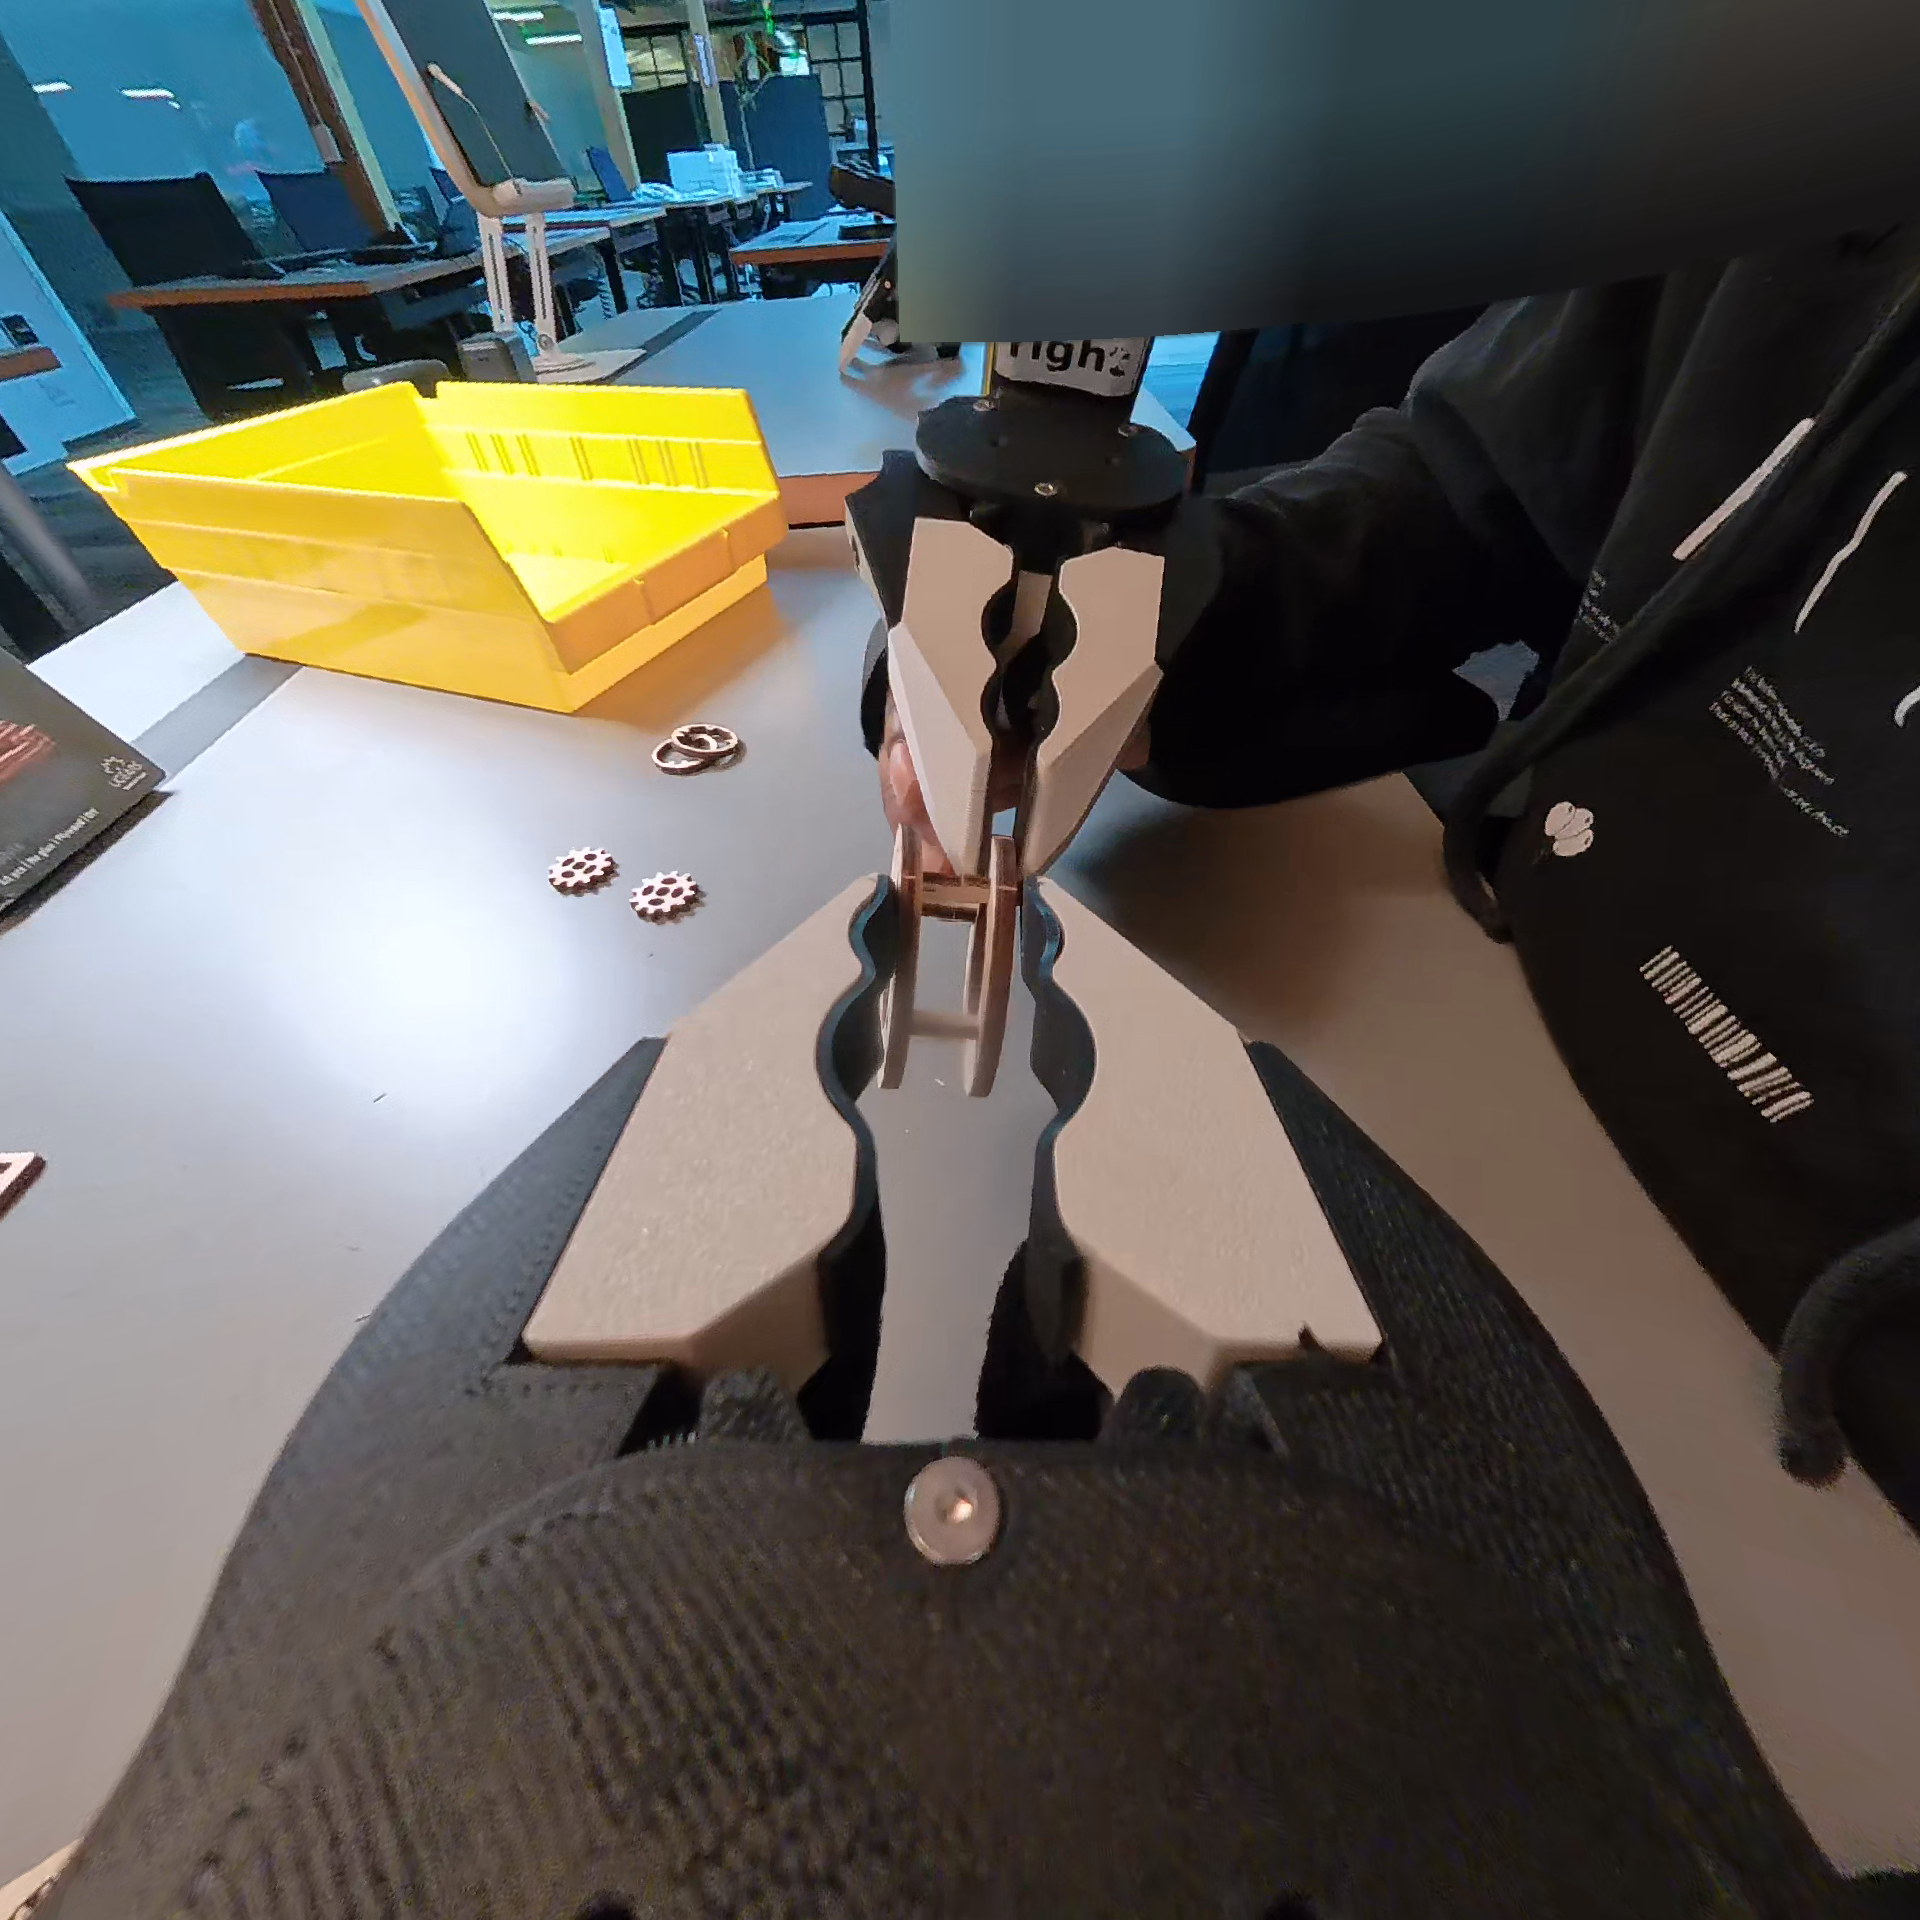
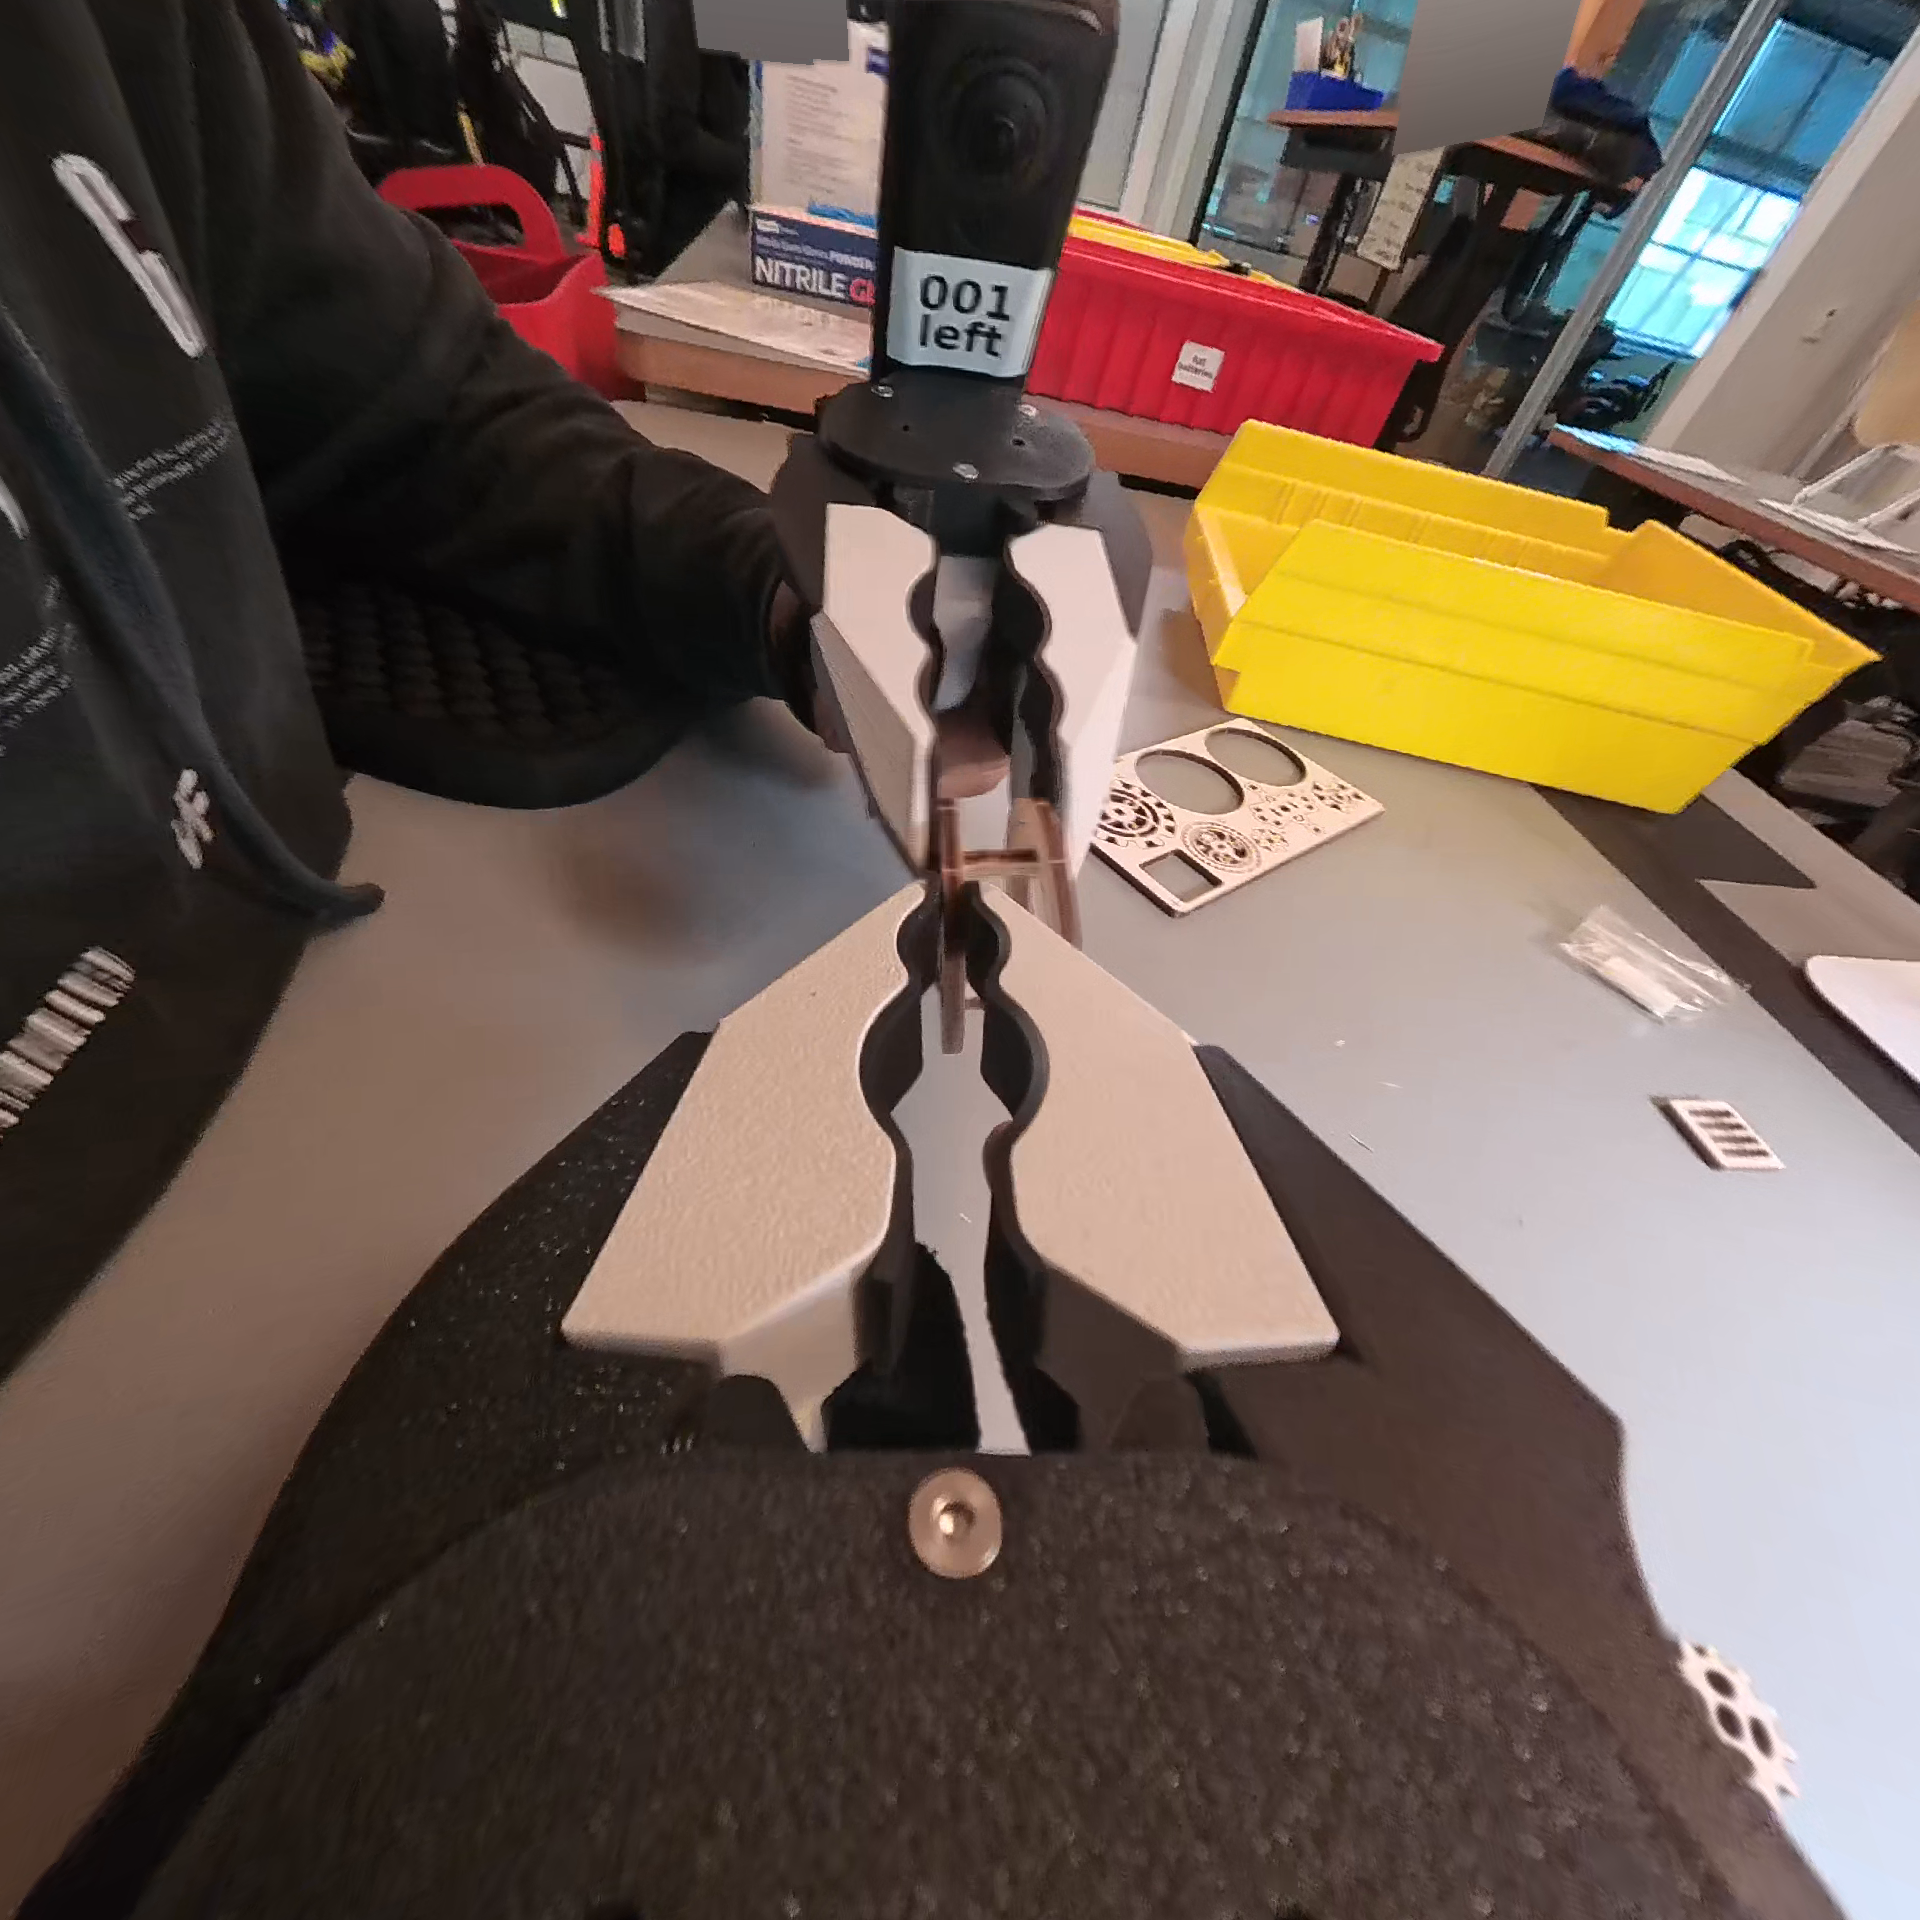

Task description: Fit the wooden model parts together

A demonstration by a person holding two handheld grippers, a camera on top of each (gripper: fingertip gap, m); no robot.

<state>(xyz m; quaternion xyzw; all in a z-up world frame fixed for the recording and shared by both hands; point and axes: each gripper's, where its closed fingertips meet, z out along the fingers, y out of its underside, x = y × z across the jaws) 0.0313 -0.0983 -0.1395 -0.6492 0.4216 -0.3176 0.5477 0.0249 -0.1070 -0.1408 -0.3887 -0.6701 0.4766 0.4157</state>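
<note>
A small wooden assembly (image 1: 940, 977), two discs joined by short crossbars, is held in the air between both grippers. My left gripper (image 1: 951, 914) is shut across it, with one finger on each disc's outer face. My right gripper (image 2: 951, 914) faces it from the other side and is shut on one disc (image 2: 951, 987) of the same assembly (image 2: 1003, 862). The right gripper also shows in the left wrist view (image 1: 1000, 847), pinching the right-hand disc. The left gripper also shows in the right wrist view (image 2: 987, 842). Both tips nearly meet above the grey table (image 1: 312, 987).
A yellow bin (image 1: 447, 540) (image 2: 1507, 644) stands at the back. Two wooden gears (image 1: 623, 881) and rings (image 1: 696, 748) lie on the table. A punched-out wooden sheet (image 2: 1236, 821), a small plastic bag (image 2: 1642, 966) and a slotted piece (image 2: 1720, 1132) lie to the right. The person's dark hoodie (image 1: 1714, 831) is close by. Left and right tips are no more than a few centimetres apart.
</note>
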